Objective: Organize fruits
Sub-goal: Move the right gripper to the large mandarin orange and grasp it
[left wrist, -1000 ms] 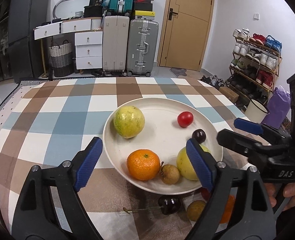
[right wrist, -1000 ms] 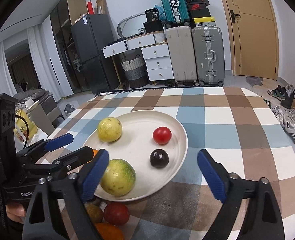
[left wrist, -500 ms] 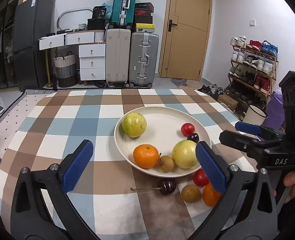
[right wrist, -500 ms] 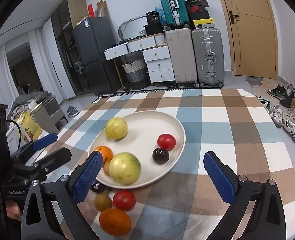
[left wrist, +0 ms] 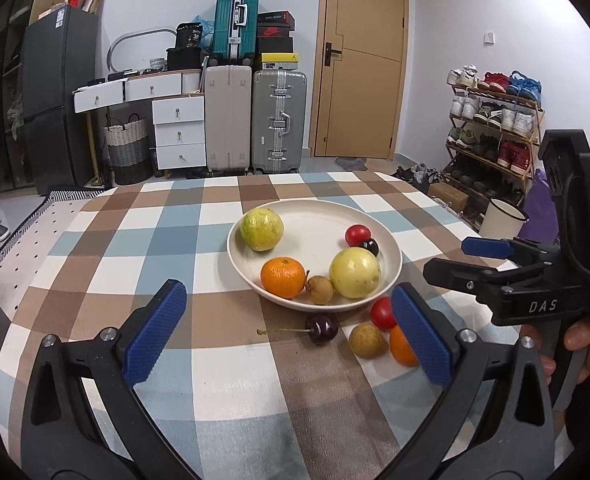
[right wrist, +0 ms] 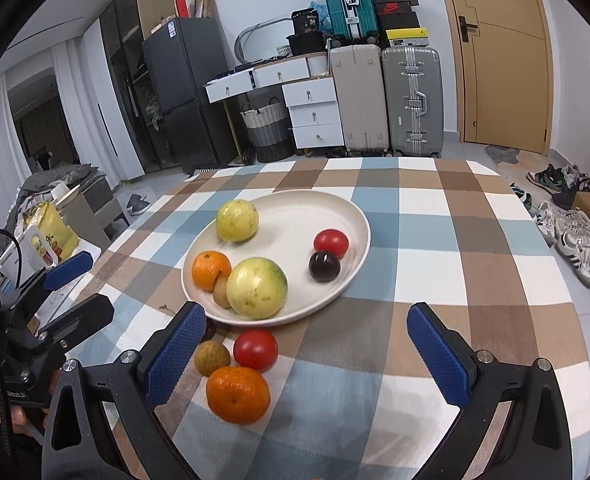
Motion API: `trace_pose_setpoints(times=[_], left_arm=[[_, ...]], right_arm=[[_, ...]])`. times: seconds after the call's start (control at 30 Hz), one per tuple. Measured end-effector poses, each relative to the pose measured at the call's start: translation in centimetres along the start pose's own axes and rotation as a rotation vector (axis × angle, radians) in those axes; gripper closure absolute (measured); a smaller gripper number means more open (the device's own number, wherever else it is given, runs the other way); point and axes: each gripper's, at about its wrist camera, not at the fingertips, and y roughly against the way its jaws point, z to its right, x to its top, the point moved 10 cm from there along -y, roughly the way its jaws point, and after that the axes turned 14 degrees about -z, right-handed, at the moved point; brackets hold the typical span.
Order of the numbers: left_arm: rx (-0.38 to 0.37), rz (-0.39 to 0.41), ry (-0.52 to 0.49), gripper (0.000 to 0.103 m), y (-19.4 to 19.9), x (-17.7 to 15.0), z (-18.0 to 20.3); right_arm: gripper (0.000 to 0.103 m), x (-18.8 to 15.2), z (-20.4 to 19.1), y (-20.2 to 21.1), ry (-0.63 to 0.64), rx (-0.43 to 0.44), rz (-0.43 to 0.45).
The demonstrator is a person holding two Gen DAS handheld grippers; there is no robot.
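Note:
A white plate (left wrist: 315,210) (right wrist: 359,216) on the checked table holds two yellow-green guavas (left wrist: 262,229) (left wrist: 355,273), an orange (left wrist: 283,277), a longan (left wrist: 321,290), a tomato (left wrist: 357,235) and a dark plum (left wrist: 369,246). On the cloth in front lie a cherry with stem (left wrist: 321,329), a longan (right wrist: 211,357), a tomato (right wrist: 255,350) and an orange (right wrist: 238,394). My left gripper (left wrist: 291,336) is open and empty, short of the plate. My right gripper (right wrist: 305,354) is open and empty above the loose fruit.
The checked tablecloth (left wrist: 135,248) covers the table. Suitcases (left wrist: 279,120), white drawers (left wrist: 179,128) and a door (left wrist: 363,60) stand behind. A shoe rack (left wrist: 491,120) is at the right. A yellow bag (right wrist: 51,236) sits left of the table.
Both grippers have pulled back and up from the plate. The loose fruit in front of the plate has come fully into view. Both stay open.

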Motion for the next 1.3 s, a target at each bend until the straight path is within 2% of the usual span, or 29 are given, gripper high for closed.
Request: trace_pose_setpoints(times=[0.2, 0.53, 0.9, 1.0, 1.07, 1.13, 1.3], left_arm=[[-0.009, -0.023, -0.014, 0.001, -1.0, -0.7, 0.4], [0.005, -0.072, -0.021, 0.001, -2.7, -1.1, 0.1], [-0.024, -0.101, -0.01, 0.001, -3.7, -1.4, -0.2], [-0.028, -0.109, -0.007, 0.001, -3.9, -1.4, -0.2], [-0.031, -0.108, -0.005, 0.001, -3.9, -1.5, -0.2], [-0.026, -0.107, -0.004, 0.001, -3.8, -1.5, -0.2], [-0.03, -0.109, 0.004, 0.001, -3.9, -1.5, -0.3]], right_arm=[[0.001, -1.8, -0.6, -0.2, 0.044, -0.063, -0.051], [0.001, -4.2, -2.3, -2.0, 0.095, -0.039, -0.155], [0.002, -4.9, -2.7, -3.8, 0.1, -0.007, -0.202], [0.012, -4.9, -3.0, -4.0, 0.108, 0.006, -0.21], [0.023, -5.1, -3.2, -4.2, 0.117, 0.011, -0.225], [0.025, -5.3, -3.4, -4.5, 0.125, 0.015, -0.245], [0.04, -5.5, -4.2, -4.5, 0.155, 0.029, -0.246]])
